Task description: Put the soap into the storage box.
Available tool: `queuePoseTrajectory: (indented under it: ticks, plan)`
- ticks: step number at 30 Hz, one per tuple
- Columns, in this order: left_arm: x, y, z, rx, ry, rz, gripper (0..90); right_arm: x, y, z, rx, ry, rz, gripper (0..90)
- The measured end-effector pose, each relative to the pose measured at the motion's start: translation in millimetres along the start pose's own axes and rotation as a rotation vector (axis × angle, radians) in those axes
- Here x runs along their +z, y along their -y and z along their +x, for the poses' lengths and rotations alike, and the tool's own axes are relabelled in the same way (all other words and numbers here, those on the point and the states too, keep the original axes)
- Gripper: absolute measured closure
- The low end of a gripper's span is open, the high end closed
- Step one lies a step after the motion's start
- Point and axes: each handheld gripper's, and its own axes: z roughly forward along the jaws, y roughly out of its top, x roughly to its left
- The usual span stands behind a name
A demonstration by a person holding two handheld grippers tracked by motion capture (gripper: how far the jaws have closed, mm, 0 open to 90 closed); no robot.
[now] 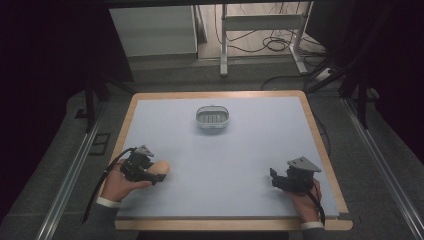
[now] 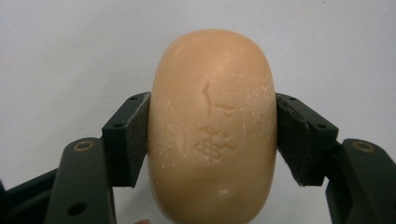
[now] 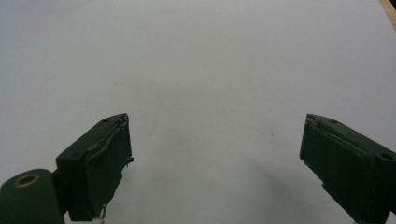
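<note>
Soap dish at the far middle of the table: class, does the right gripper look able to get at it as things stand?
Probably yes. The right gripper is open and holds nothing, and bare table lies between it and the soap dish. The soap is in the left gripper, off that path.

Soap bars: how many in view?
1. The soap bar is clamped in the left gripper at the table's near left. The soap dish at far centre looks empty.
</note>
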Motion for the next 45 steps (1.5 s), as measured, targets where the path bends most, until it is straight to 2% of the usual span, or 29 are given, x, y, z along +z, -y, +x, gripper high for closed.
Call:
queuePoseTrajectory:
  ticks: [7, 13, 18, 31, 45]
  plan:
    - [-1.2, -6.2, 0.1, 0.005, 0.004, -0.007, 32.5, -0.1, 0.0, 0.2, 0.002, 0.001, 0.000, 9.1]
    - [-0.6, -12.2, 1.8, -0.009, -0.001, -0.009, 32.5, 0.2, -0.1, 0.7, -0.003, 0.002, 0.004, 9.1]
    - [0.5, -18.1, 2.9, -0.005, 0.010, -0.016, 32.5, 0.1, -0.1, 1.0, -0.004, 0.004, 0.003, 9.1]
    - [3.9, -36.2, 0.8, 0.020, -0.002, -0.027, 32.5, 0.0, 0.0, 1.0, -0.002, 0.005, 0.002, 9.1]
    - [3.5, -49.5, 0.5, 0.025, -0.003, -0.044, 32.5, 0.1, -0.1, 1.4, -0.006, 0.007, 0.004, 9.1]
